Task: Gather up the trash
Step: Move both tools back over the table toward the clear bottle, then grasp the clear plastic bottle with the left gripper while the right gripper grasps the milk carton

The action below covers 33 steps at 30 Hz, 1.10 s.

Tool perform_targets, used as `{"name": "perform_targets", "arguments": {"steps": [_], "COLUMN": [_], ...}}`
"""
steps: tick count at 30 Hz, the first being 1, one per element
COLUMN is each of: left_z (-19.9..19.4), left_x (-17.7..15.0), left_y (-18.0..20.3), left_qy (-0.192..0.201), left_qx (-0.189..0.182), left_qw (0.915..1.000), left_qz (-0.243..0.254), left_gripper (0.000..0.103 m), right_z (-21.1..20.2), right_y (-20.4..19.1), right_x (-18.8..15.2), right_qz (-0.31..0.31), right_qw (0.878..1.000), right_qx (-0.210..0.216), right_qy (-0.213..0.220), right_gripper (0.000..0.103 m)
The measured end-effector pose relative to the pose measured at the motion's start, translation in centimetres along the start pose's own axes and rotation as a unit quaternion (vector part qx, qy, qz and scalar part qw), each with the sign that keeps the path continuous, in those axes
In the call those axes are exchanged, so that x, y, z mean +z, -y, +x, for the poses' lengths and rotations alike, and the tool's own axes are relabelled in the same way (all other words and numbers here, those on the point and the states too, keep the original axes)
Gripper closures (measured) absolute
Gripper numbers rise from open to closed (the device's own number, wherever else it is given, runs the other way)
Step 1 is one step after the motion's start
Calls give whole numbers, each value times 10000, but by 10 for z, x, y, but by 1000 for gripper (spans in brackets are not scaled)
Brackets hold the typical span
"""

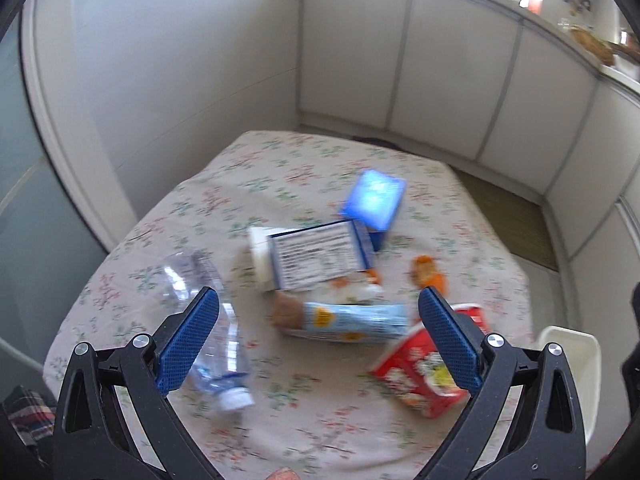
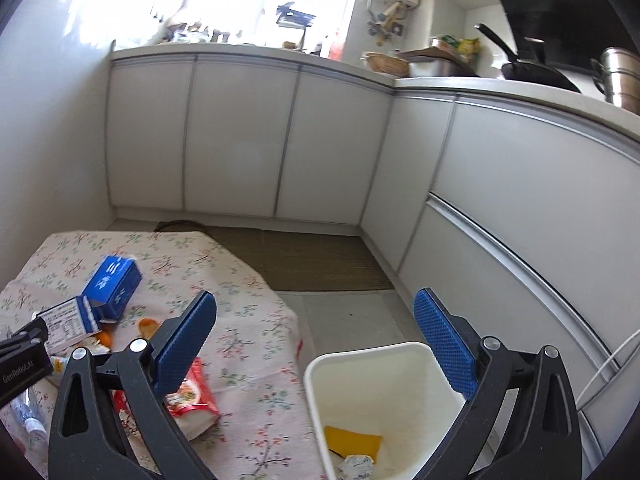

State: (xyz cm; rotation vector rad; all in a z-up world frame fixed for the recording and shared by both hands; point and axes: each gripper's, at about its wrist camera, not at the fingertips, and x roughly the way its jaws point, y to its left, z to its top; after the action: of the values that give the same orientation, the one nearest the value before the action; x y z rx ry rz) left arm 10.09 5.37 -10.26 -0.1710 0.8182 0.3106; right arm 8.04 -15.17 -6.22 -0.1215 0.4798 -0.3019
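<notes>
- While both claws hung wide apart and empty above a kitchen scene, litter lay scattered across a counter (image 1: 192,200) draped in a floral cloth.
- The left claw (image 1: 318,300) hovered over the counter's near half, its blue pads spread and gripping nothing.
- A crushed clear plastic bottle (image 1: 208,320) lay near the counter's left edge, its cap end pointing toward the near edge and its body partly behind the claw's left pad.
- A blue carton (image 1: 374,204) sat toward the middle of the counter, with a blue-and-white box (image 1: 316,256) showing a printed label just in front of it and touching it.
- A light blue snack wrapper (image 1: 348,322) lay across the middle, just nearer the front edge than the box.
- Orange peel scraps (image 1: 428,274) rested to the right of the box, toward the counter's right edge.
- A red snack bag (image 1: 416,376) lay close to the counter's near right corner, partly hidden by the claw's right pad.
- The right claw (image 2: 316,312) hung beyond the counter's right edge, opened fully and carrying nothing, over a white bin (image 2: 360,364) standing on the floor against that edge.
- Inside the bin lay a yellow packet (image 2: 352,442) and a crumpled white wad (image 2: 356,466).
- White cabinet doors (image 2: 240,136) lined the walls behind, with a black pan (image 2: 532,70) on the worktop above them.
</notes>
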Motion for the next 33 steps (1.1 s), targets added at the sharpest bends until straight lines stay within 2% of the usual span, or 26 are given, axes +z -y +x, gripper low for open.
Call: {"name": "perform_targets", "arguments": {"steps": [4, 6, 9, 12, 17, 18, 20, 23, 26, 29, 31, 33], "left_z": [38, 62, 87, 111, 130, 132, 133, 132, 123, 106, 97, 86], "left_x": [2, 2, 2, 3, -4, -6, -8, -11, -11, -8, -5, 1], "left_y": [-33, -54, -76, -94, -100, -100, -99, -106, -112, -122, -131, -138], "left_qy": [-391, -764, -1202, -1632, -2039, -2104, -2149, -2149, -2063, -1896, -1783, -1631], "left_qx": [727, 949, 1052, 952, 829, 708, 544, 255, -102, -424, -624, -849], "left_qw": [9966, 9923, 9864, 9800, 9729, 9726, 9731, 9745, 9766, 9788, 9791, 9786], "left_qz": [-78, -203, -384, -629, -703, -688, -623, -585, -594, -644, -756, -924], "left_gripper": [7, 7, 7, 7, 7, 9, 25, 26, 26, 27, 30, 31], "right_z": [4, 6, 10, 14, 23, 25, 28, 33, 35, 27, 20, 16], "right_y": [-21, -28, -34, -39, -47, -49, -52, -63, -85, -111, -127, -144], "right_x": [-3, -6, -8, -10, -13, -13, -14, -17, -24, -31, -36, -41], "right_qz": [-269, -344, -432, -485, -564, -569, -608, -827, -1386, -2160, -2635, -3174], "right_qw": [9995, 9992, 9987, 9981, 9970, 9967, 9955, 9907, 9781, 9573, 9387, 9148], "right_qx": [117, 153, 174, 221, 269, 313, 458, 854, 1373, 1858, 2196, 2484], "right_qy": [-78, -153, -216, -306, -461, -489, -562, -669, -729, -490, -351, -275], "right_gripper": [7, 7, 7, 7, 7, 7, 7, 7, 7, 7, 7, 7]}}
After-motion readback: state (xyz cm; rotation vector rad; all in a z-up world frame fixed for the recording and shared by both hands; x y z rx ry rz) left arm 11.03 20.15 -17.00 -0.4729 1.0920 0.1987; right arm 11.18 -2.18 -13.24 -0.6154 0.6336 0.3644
